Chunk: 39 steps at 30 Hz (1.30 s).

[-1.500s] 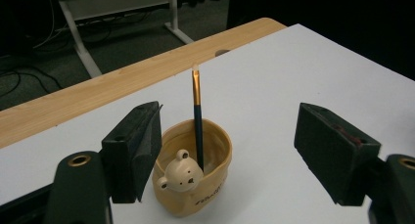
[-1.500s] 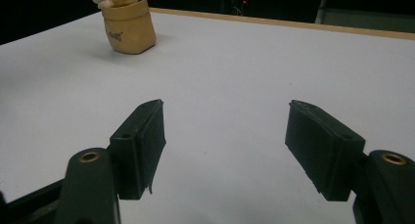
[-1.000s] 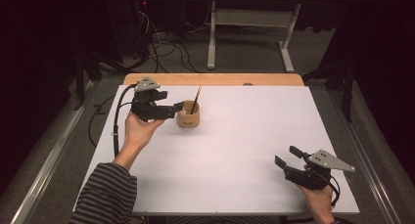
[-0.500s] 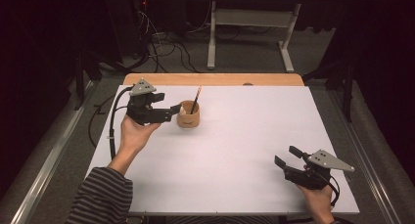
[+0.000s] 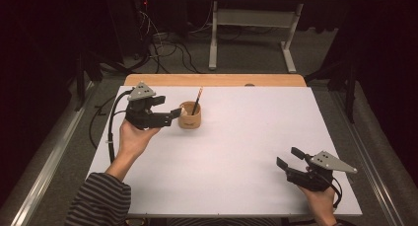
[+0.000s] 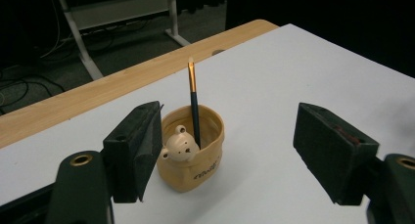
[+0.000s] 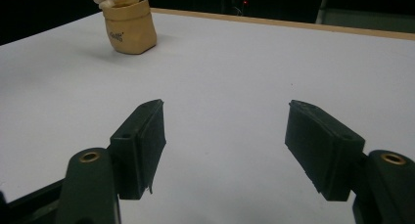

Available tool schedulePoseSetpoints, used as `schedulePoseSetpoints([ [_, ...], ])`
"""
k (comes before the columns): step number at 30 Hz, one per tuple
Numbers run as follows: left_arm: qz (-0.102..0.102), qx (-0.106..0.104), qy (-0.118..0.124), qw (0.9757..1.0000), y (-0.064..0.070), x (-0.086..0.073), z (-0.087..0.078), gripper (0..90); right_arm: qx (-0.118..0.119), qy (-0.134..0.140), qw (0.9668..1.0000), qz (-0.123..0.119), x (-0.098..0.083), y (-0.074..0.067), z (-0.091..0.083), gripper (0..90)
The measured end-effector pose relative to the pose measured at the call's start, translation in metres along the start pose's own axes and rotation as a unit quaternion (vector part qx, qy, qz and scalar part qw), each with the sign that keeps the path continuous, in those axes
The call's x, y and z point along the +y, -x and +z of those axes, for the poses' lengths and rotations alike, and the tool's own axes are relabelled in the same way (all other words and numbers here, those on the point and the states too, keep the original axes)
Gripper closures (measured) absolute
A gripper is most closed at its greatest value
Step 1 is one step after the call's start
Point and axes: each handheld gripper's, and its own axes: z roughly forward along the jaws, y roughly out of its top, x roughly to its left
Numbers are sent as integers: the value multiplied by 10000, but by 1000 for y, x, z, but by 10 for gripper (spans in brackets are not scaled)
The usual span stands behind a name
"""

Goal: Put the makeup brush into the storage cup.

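A small tan cup shaped like a bag, with a little bear figure on its rim, stands on the white table top at the back left. A dark pencil with an orange tip stands in the cup. My left gripper is open just left of the cup, level with it, jaws wide apart and empty; in the left gripper view the cup sits just ahead of one jaw. My right gripper is open and empty near the front right corner, far from the cup.
A wooden strip runs along the table's far edge. Behind it on the floor are cables and a metal stand's legs. A black cable trails from the left gripper over the table's left edge.
The left gripper has drawn back a little to the left, away from the cup. The right gripper has stayed where it was.
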Motion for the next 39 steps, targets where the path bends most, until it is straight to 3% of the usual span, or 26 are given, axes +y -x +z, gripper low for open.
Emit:
schedulePoseSetpoints([
  [9,56,3,46,10000,4,-3,-8,273,5,-2,10000,-17,0,0,0,331],
  [24,-71,-88,100,9999,7,-11,-13,273,1,5,10000,-20,0,0,0,331],
  [39,-61,-118,44,9999,10,-21,-18,272,9,12,10000,-45,0,-1,0,331],
])
